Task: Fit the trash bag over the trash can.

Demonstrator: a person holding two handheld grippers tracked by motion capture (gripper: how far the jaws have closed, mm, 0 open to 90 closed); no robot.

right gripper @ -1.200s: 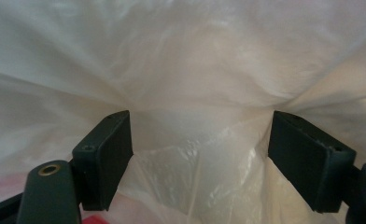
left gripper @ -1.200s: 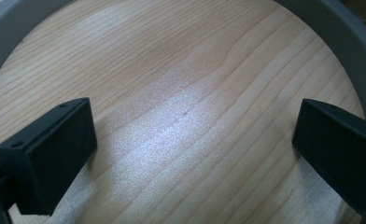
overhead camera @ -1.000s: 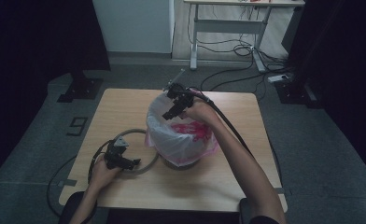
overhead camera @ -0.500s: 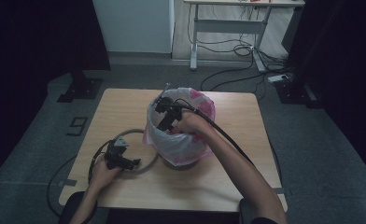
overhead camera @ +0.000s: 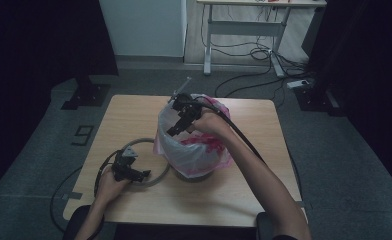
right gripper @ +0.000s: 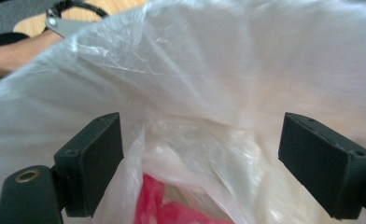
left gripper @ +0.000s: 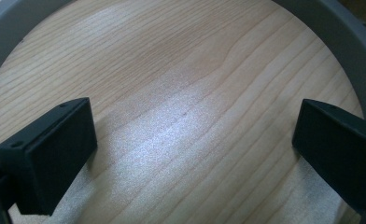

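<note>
A bin [overhead camera: 196, 172] on the tabletop [overhead camera: 134, 115] is lined with a plastic bag [overhead camera: 184, 147]; something red [overhead camera: 204, 145] is seen inside. Both the right claw [overhead camera: 176, 127] and left claw [overhead camera: 141, 175] are held apart.

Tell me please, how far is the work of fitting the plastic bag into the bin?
Done: the plastic bag already sits in the bin, its edge folded over much of the rim. In hand: the right gripper, jaws open after just opening, is at the bag's left edge, film loose between them. Left: the grey ring lies on the table beside the bin; the left gripper, open, rests above it.
</note>
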